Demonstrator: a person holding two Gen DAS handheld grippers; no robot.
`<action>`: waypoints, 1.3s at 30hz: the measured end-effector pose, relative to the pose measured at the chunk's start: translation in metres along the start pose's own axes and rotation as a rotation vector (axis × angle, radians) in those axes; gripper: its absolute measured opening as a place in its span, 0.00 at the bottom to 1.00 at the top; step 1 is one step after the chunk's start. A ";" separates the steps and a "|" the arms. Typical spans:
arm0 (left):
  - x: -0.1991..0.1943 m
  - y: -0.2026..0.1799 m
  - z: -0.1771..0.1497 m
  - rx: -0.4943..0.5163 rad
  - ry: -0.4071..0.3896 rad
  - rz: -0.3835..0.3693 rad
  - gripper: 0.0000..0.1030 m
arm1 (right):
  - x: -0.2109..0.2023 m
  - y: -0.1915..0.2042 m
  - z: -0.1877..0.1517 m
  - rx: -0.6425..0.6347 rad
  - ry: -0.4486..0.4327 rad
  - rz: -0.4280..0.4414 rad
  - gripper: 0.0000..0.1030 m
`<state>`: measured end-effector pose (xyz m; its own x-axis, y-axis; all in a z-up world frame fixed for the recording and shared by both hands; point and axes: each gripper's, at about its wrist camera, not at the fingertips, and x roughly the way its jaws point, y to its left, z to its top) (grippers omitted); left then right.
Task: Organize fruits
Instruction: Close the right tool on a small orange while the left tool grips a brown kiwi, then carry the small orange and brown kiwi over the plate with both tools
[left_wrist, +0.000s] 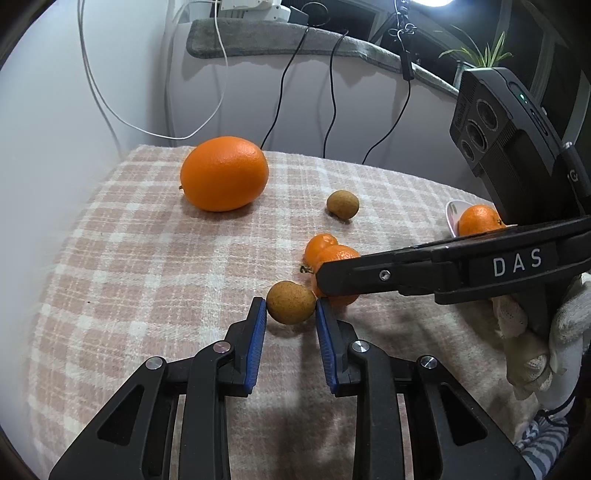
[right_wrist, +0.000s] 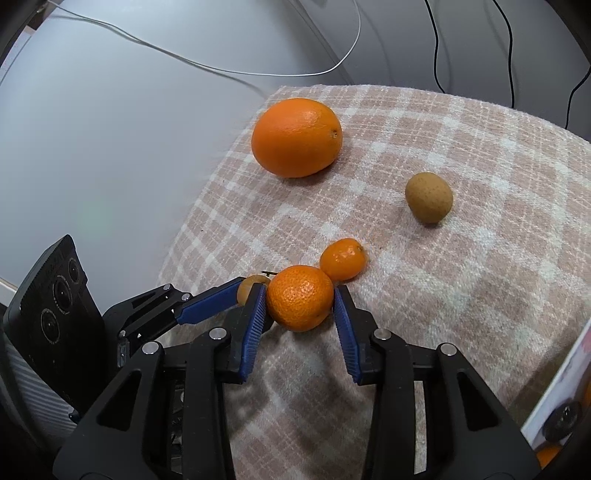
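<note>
Orange everywhere on the checked pink cloth covering the surface. Largest first: big orange at far left corner, well apart from both tools, untouched. Next, mandarin dead ahead of right gripper, sitting squarely between the blue fingers; left pad looks touching or nearly so, right pad just beside the skin with a sliver of gap. Half-closed, bracketing, not yet clamped as far as can be judged. Smaller mandarin touching the far side of that one, so a straight pull back toward the wrist should clear it; pushing forward would roll it.

Left gripper same story on a smaller scale: round brown fruit between its fingertips, narrow opening, pads right at the skin on both sides, contact uncertain. Fruit is near-spherical, no long axis to align.

Key relation: the two targets are neighbours, brown fruit just left of the mandarin, so right finger of the left tool and left finger of the right tool crowd each other. Probably needs a staggered lift to avoid a knock.

Second brown fruit further back, apart from the cluster. Another mandarin already in the white dish at far right, likely the drop point.
</note>
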<state>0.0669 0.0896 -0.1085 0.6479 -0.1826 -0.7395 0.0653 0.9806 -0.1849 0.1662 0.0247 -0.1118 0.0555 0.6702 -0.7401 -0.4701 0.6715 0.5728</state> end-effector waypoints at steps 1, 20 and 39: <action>-0.001 -0.001 0.000 0.000 -0.002 0.000 0.25 | -0.002 0.000 -0.002 -0.003 -0.001 -0.003 0.38; -0.029 -0.042 -0.003 0.050 -0.054 -0.019 0.25 | -0.070 -0.011 -0.041 -0.033 -0.090 -0.051 0.38; -0.023 -0.109 0.001 0.127 -0.054 -0.106 0.25 | -0.148 -0.043 -0.089 -0.022 -0.190 -0.164 0.38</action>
<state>0.0460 -0.0126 -0.0709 0.6719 -0.2850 -0.6836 0.2287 0.9577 -0.1744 0.1004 -0.1320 -0.0581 0.2962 0.6019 -0.7416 -0.4605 0.7702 0.4413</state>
